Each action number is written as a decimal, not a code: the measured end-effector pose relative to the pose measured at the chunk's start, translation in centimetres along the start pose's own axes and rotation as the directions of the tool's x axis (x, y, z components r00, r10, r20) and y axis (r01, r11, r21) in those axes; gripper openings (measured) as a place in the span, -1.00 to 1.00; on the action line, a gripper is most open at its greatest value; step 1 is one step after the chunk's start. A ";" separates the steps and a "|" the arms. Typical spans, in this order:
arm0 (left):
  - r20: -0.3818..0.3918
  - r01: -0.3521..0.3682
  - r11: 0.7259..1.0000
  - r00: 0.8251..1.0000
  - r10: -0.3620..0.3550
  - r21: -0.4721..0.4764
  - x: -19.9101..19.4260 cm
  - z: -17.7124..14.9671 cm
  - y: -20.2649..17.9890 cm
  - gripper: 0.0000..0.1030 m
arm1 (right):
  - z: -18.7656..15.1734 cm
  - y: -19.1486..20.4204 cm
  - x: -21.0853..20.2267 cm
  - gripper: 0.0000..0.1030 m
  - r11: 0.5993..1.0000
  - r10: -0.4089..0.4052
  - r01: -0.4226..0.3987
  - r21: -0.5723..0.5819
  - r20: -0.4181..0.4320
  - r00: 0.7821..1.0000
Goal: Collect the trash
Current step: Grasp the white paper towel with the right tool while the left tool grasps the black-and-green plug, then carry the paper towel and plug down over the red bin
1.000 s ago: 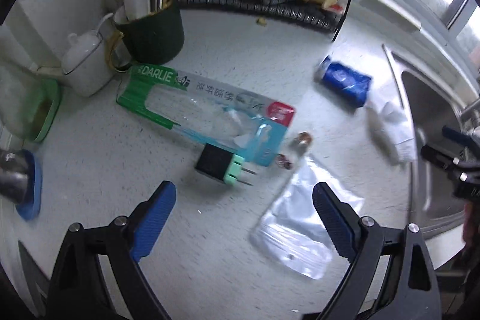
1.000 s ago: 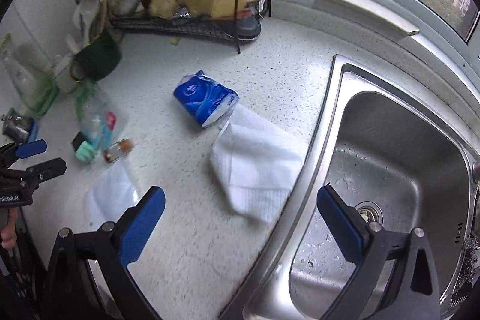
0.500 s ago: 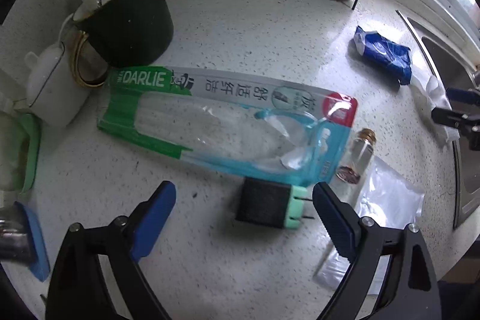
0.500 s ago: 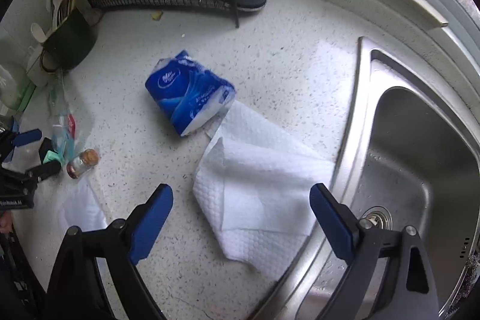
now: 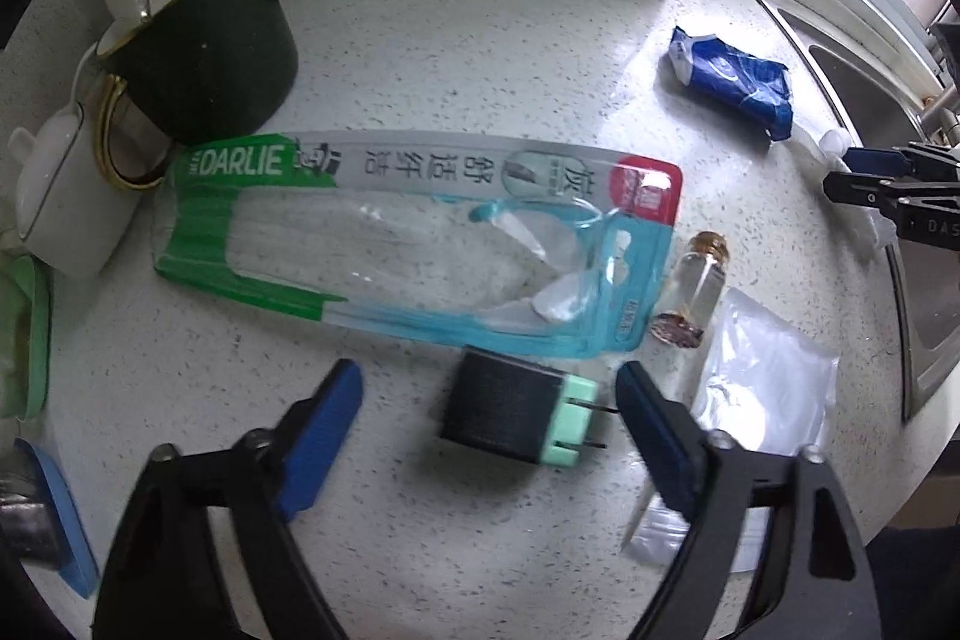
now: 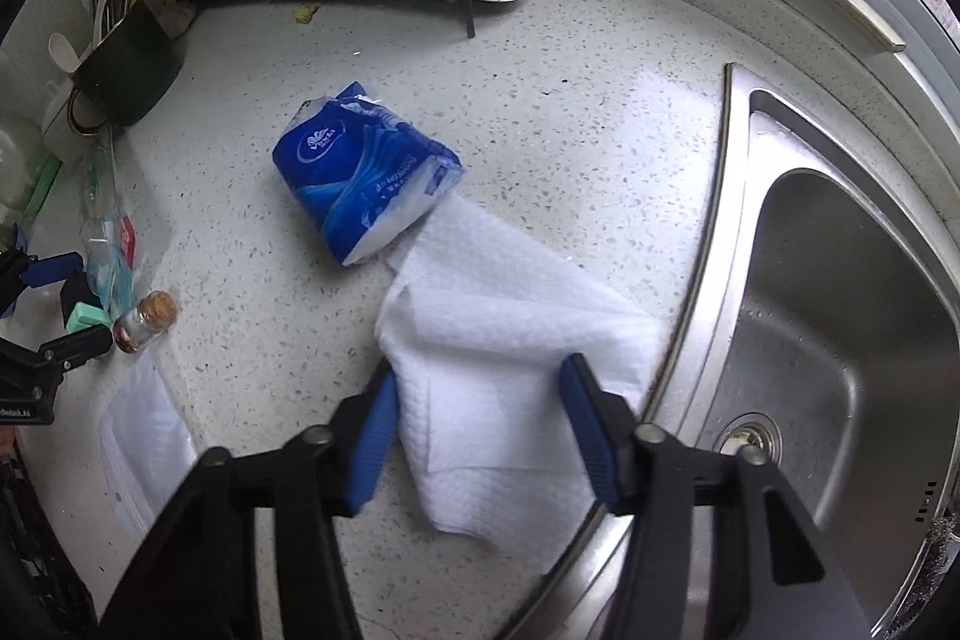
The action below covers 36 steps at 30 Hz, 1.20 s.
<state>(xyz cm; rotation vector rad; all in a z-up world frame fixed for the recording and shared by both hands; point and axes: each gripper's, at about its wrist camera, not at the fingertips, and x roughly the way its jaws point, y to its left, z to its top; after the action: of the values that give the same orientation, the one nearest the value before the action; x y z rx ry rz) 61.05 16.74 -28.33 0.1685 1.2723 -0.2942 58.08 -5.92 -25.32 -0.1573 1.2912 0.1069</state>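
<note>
Beside the sink's rim (image 6: 714, 244), the right gripper (image 6: 480, 430) is closing around a white paper towel (image 6: 510, 340) trailing lengthwise from the blue tissue pack (image 6: 366, 178); the left gripper (image 5: 486, 418) is closing, still clear, around a black charger plug (image 5: 510, 415), prongs pointing right.

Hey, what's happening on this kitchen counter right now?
A person is clearing trash with two handheld grippers. The right gripper is closing around a white paper towel beside the sink. The left gripper is closing around a black and green plug adapter, not yet touching it.
</note>
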 end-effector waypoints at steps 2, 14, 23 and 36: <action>0.004 -0.017 1.000 1.000 0.017 -0.003 0.0 -0.4 -0.4 0.34 | -0.3 -0.1 -0.2 -0.42 1.000 -0.015 0.015 -0.010 0.009 1.000; 0.031 -0.024 0.990 0.999 0.029 -0.139 -2.6 -3.1 -2.1 0.07 | -4.2 0.4 -3.9 -0.92 0.997 0.053 -0.049 -0.054 0.067 0.996; 0.134 -0.050 0.978 0.988 0.078 -0.204 -9.0 -7.1 -8.4 0.07 | -9.8 0.5 -10.1 -0.92 0.985 0.154 -0.143 -0.091 0.123 0.980; 0.195 -0.040 0.959 0.976 0.098 -0.282 -15.0 -16.2 -22.7 0.07 | -22.1 -1.4 -18.0 -0.92 0.964 0.215 -0.175 -0.200 0.200 0.956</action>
<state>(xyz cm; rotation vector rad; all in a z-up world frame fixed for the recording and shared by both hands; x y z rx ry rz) 35.30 1.68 -17.75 -0.0559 1.0838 -0.0684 32.45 -11.00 -13.88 -0.1671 1.0713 0.4021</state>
